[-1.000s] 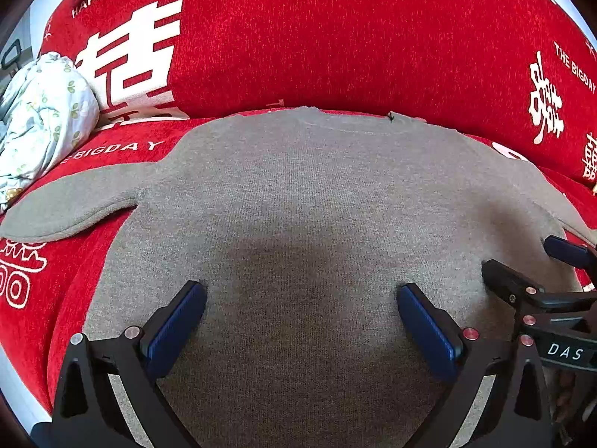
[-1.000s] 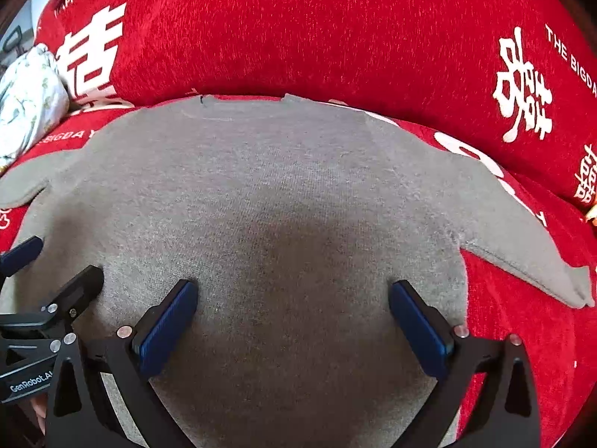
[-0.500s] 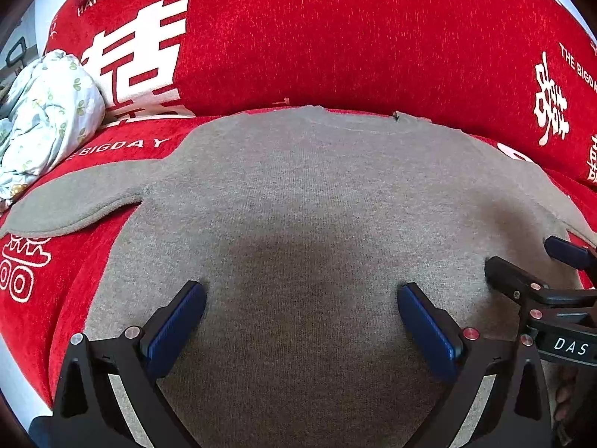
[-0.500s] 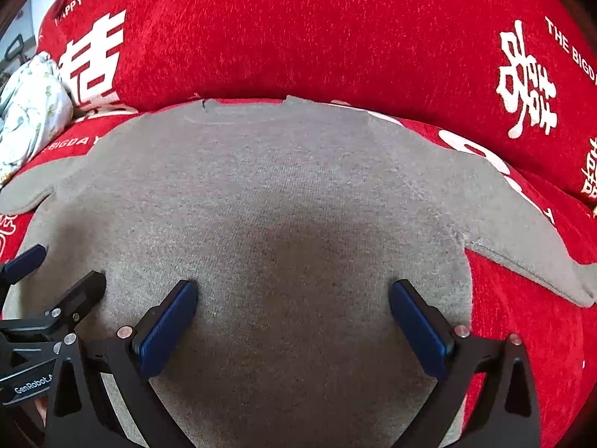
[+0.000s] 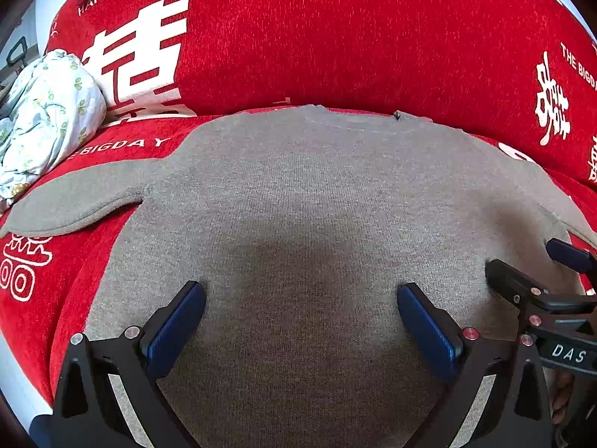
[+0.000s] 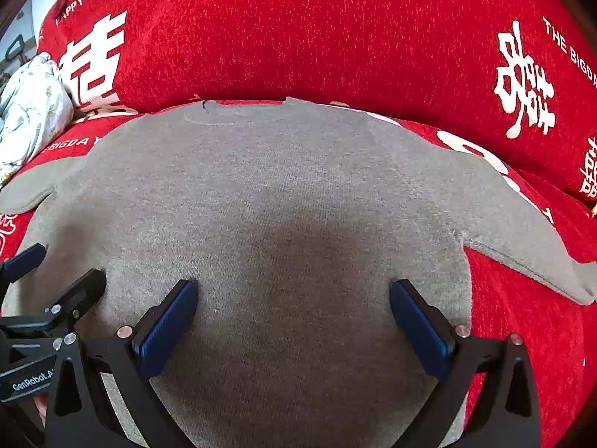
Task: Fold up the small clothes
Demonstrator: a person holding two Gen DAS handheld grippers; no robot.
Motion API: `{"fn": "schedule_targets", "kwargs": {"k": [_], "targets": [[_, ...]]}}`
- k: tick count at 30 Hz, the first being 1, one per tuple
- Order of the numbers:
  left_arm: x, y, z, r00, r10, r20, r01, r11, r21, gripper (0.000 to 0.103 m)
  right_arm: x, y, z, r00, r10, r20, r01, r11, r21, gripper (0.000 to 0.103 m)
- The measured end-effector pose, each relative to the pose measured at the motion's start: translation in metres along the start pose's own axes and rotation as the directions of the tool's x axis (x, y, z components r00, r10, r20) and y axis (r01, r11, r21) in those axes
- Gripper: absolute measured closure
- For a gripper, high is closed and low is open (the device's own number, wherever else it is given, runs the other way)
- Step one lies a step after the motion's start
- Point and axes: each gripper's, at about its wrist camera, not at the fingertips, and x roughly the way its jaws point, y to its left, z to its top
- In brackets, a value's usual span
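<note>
Bottom of frame, left wrist view: left gripper (image 5: 300,321) had jaws spread wide, blue pads (image 5: 175,326) apart, nothing between them, hovering over lower part of grey sweater (image 5: 317,194). Right gripper (image 6: 293,317) same in its own view, jaws wide, empty, over the hem area; it also showed at lower right edge of left view. Dark shadow lay on knit between the pads. Sweater was spread flat across centre of frame on red sofa cover (image 5: 354,37), one sleeve (image 5: 78,201) out to mid left, other sleeve (image 6: 522,239) to mid right. Neckline at top centre, vs. backrest. Upper left: crumpled floral cloth (image 5: 41,119) on seat, apart from sweater.
</note>
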Motion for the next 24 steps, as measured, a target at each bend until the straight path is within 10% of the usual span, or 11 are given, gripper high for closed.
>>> {"fn": "schedule_targets", "kwargs": {"k": [14, 24], "targets": [[0.002, -0.001, 0.014, 0.992, 0.036, -0.125, -0.037, 0.999, -0.011, 0.000, 0.005, 0.000, 0.010, 0.999, 0.025, -0.043, -0.027, 0.998, -0.057, 0.000], [-0.029, -0.022, 0.032, 0.989, 0.144, -0.008, -0.144, 0.988, 0.049, 0.000, -0.026, -0.022, 0.020, 0.995, 0.019, 0.098, -0.024, 0.998, 0.056, 0.000]]}}
